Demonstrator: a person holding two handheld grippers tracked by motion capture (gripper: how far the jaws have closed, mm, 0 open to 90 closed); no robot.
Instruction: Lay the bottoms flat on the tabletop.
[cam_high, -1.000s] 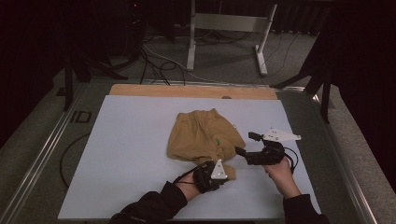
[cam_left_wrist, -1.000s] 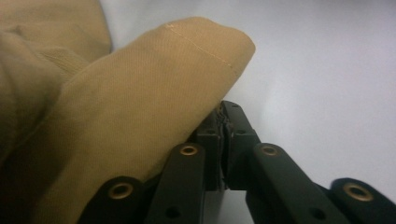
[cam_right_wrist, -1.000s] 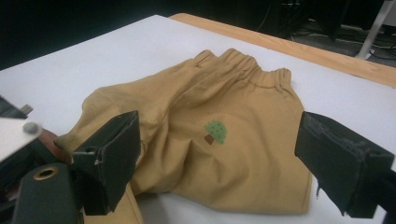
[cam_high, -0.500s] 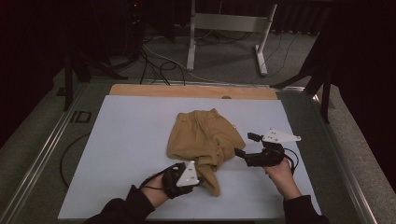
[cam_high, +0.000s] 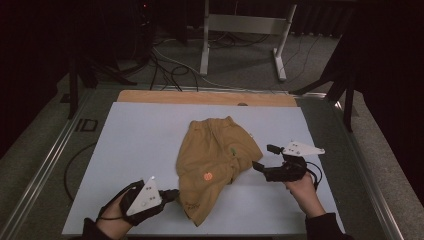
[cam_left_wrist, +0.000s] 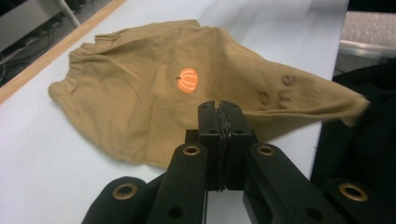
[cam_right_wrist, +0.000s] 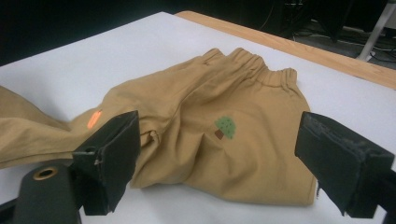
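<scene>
Shorts (cam_high: 215, 160) in tan cloth lie crumpled on the white table (cam_high: 130, 150), directly ahead of both tools. The left gripper (cam_high: 170, 195) has its jaws pressed together on the hem of one leg, and that leg runs in a drawn-out strip from the bunched body toward this tool. The right gripper (cam_high: 257, 167) stands just beside the opposite edge with its jaws wide apart and nothing between them; in the right gripper view the cloth sits between and beyond the pads (cam_right_wrist: 112, 154).

To do this spreading step well, I judge the left pull should stay low and steady along the leg's own line, while the right tool closes on the near edge to anchor it.

The garment's long axis runs from the elastic waistband (cam_right_wrist: 261, 63), far from both tools, down to the pinched hem.
</scene>
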